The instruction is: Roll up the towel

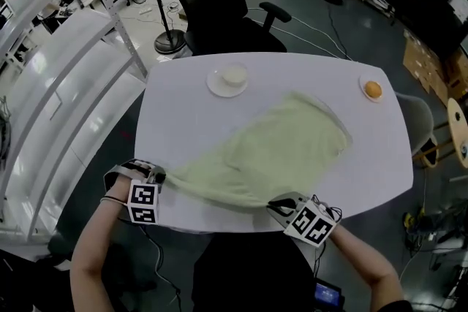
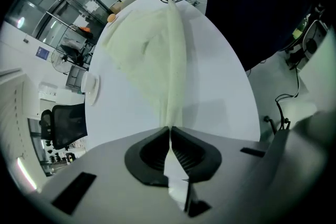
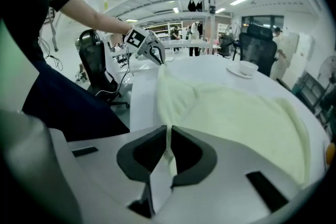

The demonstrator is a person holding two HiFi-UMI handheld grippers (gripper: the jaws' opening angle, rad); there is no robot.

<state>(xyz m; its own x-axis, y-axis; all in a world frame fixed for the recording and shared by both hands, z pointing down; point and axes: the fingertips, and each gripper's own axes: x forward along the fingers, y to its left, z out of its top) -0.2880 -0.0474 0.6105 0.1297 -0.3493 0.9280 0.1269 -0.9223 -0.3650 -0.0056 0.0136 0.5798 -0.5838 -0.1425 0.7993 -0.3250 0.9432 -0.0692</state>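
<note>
1. Head view: pale green towel point(image 1: 270, 150) spread on worktop point(image 1: 183, 113); beyond the towel, saucer point(image 1: 214, 86) holds a cup point(image 1: 234, 75), small dish point(image 1: 363, 82) an orange point(image 1: 373, 90).
2. Left gripper view: left tool point(image 2: 169, 131) pinches towel's edge.
3. Right gripper view: right tool point(image 3: 168, 131) pinches towel's edge.

White table point(image 1: 175, 120) set on dark grey floor point(image 1: 344, 33), black office chair point(image 1: 212, 4) placed at 12 o'clock, white shelving point(image 1: 58, 91) seen at 9 o'clock.

The towel point(image 1: 270, 150) is soft, matt, pale-green cloth. The bench point(image 1: 183, 106) is smooth, white, faintly glossy. The left claw point(image 2: 169, 128) has ribbed matt-black pads point(image 2: 155, 152) in grey plastic.
</note>
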